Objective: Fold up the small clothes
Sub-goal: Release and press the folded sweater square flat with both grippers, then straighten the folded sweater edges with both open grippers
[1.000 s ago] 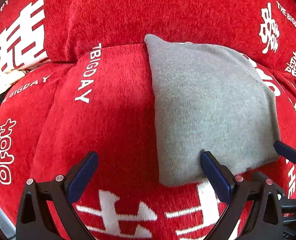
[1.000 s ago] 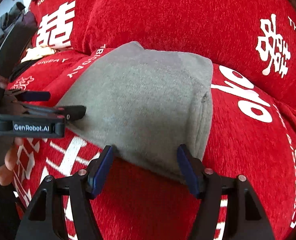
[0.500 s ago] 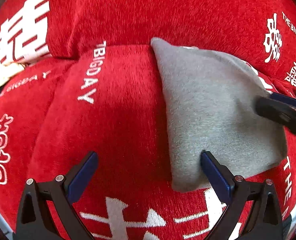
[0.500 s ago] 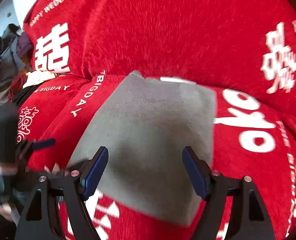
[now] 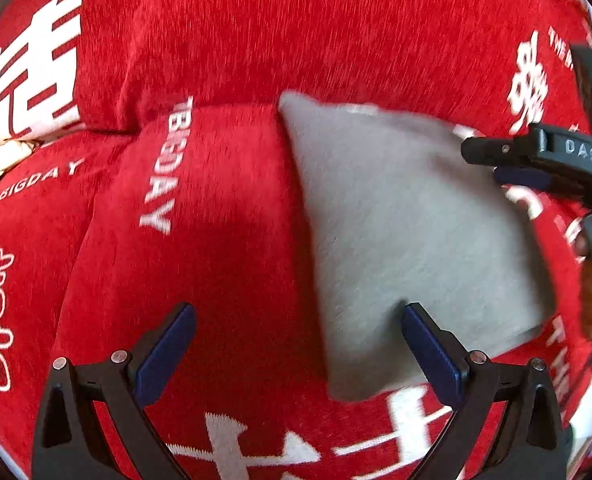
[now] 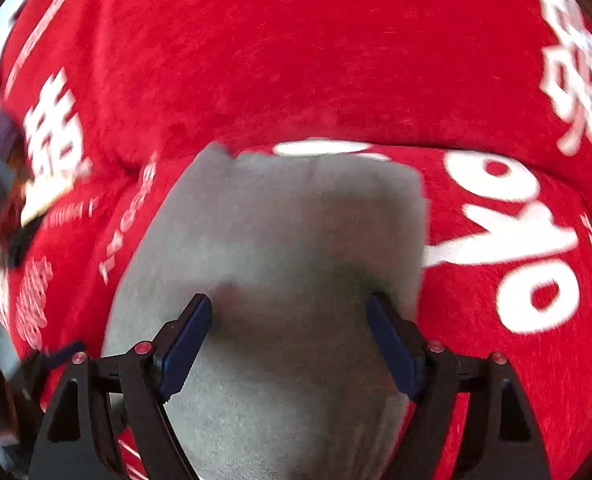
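Lying flat on the red blanket (image 5: 232,264), the grey garment (image 5: 395,232) already forms a compact rectangle with clean edges, its far corner close against the raised red cushion (image 5: 296,32) behind it. No sleeve, leg or loose flap shows in either view, so the folding of this piece appears complete or nearly so (whether a further half-fold is intended cannot be read from the frames).

Left gripper (image 5: 296,344): jaws spread wide, released, nothing between the pads. Its right finger sits over the near edge of the garment, while its left finger is over bare blanket.

Right gripper (image 6: 292,344): jaws have just been opening and now stand wide apart. Grey cloth lies beneath and between the fingers, but the pads do not press on it, so the garment is not grasped. In the left wrist view the same tool enters from the right edge, over the garment's far right side.

Remaining work, as a judgement: confirm the fold holds, smooth the top surface if needed, then set the piece aside. Other clothes awaiting folding are not clearly visible.
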Motion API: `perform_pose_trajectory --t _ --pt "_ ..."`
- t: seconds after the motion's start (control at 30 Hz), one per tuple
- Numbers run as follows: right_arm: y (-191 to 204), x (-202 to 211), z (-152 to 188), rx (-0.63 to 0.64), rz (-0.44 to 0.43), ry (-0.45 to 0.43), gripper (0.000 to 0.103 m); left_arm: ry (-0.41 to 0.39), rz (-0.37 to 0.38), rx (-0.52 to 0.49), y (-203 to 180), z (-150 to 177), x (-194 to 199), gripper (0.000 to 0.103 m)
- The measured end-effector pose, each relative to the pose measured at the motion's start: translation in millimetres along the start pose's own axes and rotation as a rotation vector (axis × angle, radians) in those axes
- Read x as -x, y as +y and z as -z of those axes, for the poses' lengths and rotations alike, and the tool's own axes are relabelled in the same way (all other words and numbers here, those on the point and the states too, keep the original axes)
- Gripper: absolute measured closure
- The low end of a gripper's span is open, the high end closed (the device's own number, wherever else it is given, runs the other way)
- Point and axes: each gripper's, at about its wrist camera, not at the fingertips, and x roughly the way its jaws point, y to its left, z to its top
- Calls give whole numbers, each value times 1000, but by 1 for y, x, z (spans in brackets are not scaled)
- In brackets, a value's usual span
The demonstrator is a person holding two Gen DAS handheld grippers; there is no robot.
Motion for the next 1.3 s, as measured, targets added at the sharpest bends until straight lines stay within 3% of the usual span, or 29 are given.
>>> perform_pose_trajectory --t 0.07,0.17,0.23,0.33,0.47,0.53,0.6,0.67,0.73,0.9,0.93,1.03,1.1,1.17,1.23,1.3 --pt "-5 10 -6 -29 -27 -41 20 -27 36 37 3 -19 4 1" --pt "-1 3 -18 12 -52 -12 20 -5 9 99 6 -56 -13 1" --pt "2 -11 -23 35 -65 32 20 41 4 117 6 -75 -35 1" --pt "-5 -38 -32 47 -14 69 20 125 -14 130 7 -91 -70 0" --pt "-42 -56 -42 -58 0 53 20 184 25 173 9 -101 -95 0" --pt "-61 -64 -45 -111 39 67 15 201 27 165 6 -108 -96 0" --pt "-73 -63 -44 -186 -9 75 15 151 16 143 7 -117 -84 0" --pt "-60 -44 -46 -124 40 2 15 91 21 172 14 -128 -73 0" --pt "-41 -32 -49 -38 32 -38 15 115 17 205 18 -133 -79 0" --pt "-1 -44 -63 45 -117 8 15 194 -140 124 7 -134 -116 0" --pt "1 -53 -63 55 -111 36 15 185 -146 121 7 -134 -118 0" --pt "-13 -86 -60 73 46 104 16 201 -161 108 3 -138 -123 0" --pt "-27 -80 -61 22 23 64 22 195 -171 83 0 -143 -113 0" --pt "-30 -60 -59 -1 130 23 23 141 -155 94 5 -140 -89 0" --pt "-21 -35 -50 63 227 -34 22 91 -68 130 14 -124 -61 0" --pt "-10 -14 -36 107 175 -55 22 84 -24 147 16 -107 -50 0"
